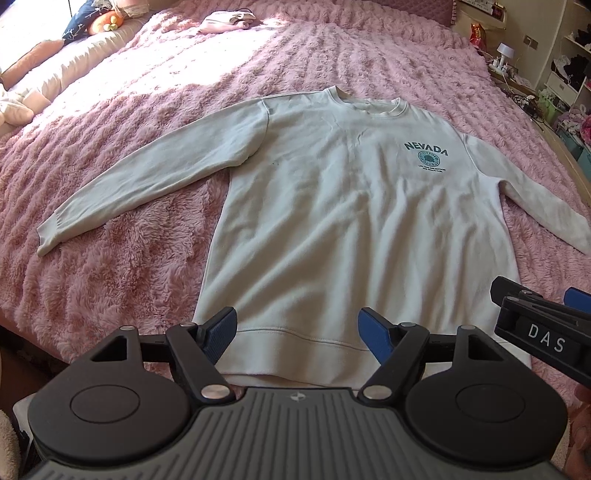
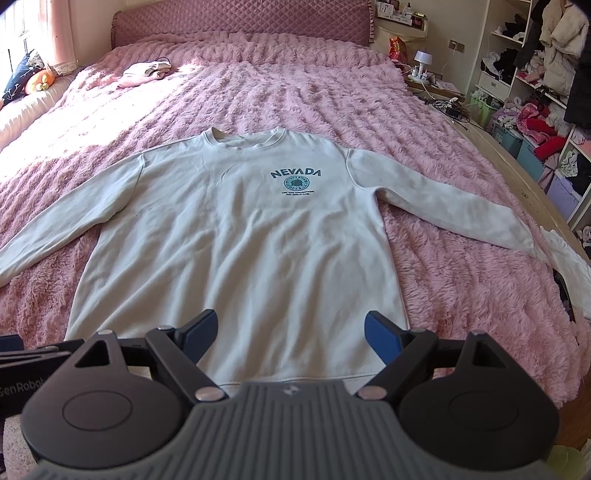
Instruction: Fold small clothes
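Spread flat, front up, on pink bed (image 2: 443,258): sweatshirt (image 2: 236,251), sleeves out left and right, hem nearest. Looks soft, light, limp; best pinched at hem corners or shoulders. Left gripper (image 1: 297,332) and right gripper (image 2: 290,336) both wide, empty, poised over near hem.

Both wrist cams low at bed foot, facing headboard (image 2: 240,22); both share sweatshirt (image 1: 332,221), left cam further left

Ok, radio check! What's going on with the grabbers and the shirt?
Left gripper open, right gripper open, both empty. Sweatshirt flat, unfolded, sleeves spread. Nothing on it.
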Demonstrator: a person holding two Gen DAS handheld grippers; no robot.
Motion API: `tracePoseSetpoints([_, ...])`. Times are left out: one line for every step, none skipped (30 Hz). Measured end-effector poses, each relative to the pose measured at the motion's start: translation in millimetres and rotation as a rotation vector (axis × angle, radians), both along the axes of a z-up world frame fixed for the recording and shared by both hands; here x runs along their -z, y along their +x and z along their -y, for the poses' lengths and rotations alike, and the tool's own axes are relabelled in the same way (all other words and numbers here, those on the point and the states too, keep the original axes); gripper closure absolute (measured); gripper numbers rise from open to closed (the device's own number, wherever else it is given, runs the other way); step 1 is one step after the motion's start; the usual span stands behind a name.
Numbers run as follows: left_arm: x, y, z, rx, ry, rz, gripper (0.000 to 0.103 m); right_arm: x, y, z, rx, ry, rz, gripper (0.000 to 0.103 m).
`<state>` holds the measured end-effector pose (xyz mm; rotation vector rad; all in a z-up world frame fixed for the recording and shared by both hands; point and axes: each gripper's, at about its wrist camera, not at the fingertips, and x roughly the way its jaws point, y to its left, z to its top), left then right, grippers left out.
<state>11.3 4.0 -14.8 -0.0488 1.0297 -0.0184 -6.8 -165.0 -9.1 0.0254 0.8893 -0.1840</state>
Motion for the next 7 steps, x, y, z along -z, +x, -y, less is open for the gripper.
tracePoseSetpoints([0,2,-2,-0.003,-0.025,0.002,0.016,0,0,1,0.006,-0.007,0.009,0.020])
tracePoseSetpoints([0,4,-3,-0.005,-0.046,0.005,0.016,-2,2,4,0.007,-0.011,0.020,0.020])
tracePoseSetpoints([0,6,-4,-0.002,-0.069,0.008,0.016,-3,3,8,0.006,-0.013,0.036,0.020])
tracePoseSetpoints([0,8,-4,0.001,-0.089,0.011,0.016,-4,4,13,0.009,-0.007,0.049,0.020])
tracePoseSetpoints([1,11,-4,0.006,-0.108,0.014,0.016,-4,5,17,0.012,0.001,0.058,0.020])
tracePoseSetpoints([0,15,-3,0.012,-0.125,0.017,0.016,-3,7,24,0.020,0.010,0.063,0.020])
tracePoseSetpoints([0,18,0,0.023,-0.141,0.024,0.016,-2,10,31,0.030,0.014,0.064,0.020])
